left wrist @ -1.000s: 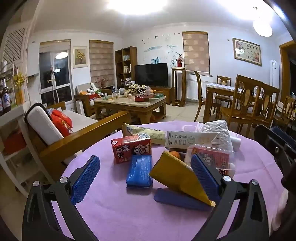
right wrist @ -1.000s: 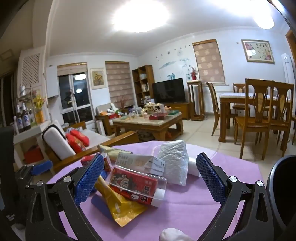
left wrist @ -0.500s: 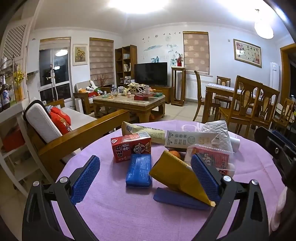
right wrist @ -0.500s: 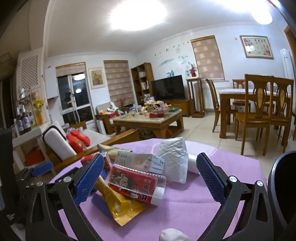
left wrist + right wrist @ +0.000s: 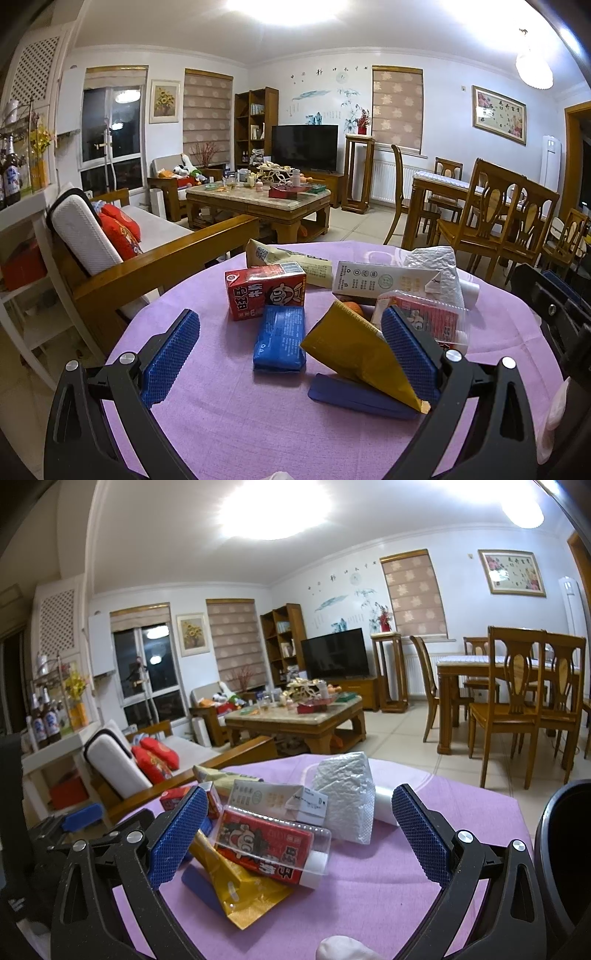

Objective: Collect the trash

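Trash lies piled on a round table with a purple cloth [image 5: 229, 417]. In the left wrist view I see a red drink carton [image 5: 265, 294], a blue packet [image 5: 281, 339], a gold wrapper [image 5: 354, 350], a white carton [image 5: 384, 283] and crumpled white plastic [image 5: 439, 264]. My left gripper [image 5: 290, 354] is open and empty, near the blue packet. My right gripper [image 5: 301, 836] is open and empty, with a clear pack holding a red box [image 5: 267, 843], the gold wrapper [image 5: 243, 886] and the white plastic [image 5: 347, 794] in front of it.
A black bin [image 5: 565, 853] stands at the right edge of the right wrist view. A wooden sofa arm [image 5: 166, 258] lies beyond the table on the left. Dining chairs [image 5: 506, 218] and a coffee table [image 5: 258, 203] stand farther back.
Both views have shifted only slightly. No piece of trash has moved, and both grippers stay open.
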Tool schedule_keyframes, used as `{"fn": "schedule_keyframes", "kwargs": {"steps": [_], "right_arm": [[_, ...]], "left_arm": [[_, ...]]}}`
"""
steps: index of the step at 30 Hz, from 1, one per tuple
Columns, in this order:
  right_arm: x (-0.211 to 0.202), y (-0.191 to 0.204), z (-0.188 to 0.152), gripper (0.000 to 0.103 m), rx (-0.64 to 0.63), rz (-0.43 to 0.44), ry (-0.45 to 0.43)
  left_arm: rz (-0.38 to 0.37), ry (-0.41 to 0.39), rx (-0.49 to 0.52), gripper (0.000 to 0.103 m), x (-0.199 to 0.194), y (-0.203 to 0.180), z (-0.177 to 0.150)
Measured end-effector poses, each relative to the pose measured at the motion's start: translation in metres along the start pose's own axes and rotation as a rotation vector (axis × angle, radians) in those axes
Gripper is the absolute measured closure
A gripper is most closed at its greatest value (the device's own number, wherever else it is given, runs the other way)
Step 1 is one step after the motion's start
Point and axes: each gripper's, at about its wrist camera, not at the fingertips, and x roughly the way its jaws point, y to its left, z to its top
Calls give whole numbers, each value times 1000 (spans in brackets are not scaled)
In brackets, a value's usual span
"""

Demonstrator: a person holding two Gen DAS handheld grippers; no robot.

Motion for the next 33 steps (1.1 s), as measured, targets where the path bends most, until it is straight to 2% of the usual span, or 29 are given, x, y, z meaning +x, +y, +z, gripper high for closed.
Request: {"fn": "schedule_keyframes", "kwargs": {"steps": [33], "right_arm": [[2, -1, -1, 4, 2, -1, 6]], "left_arm": [[1, -5, -4, 5, -3, 1, 4]]}}
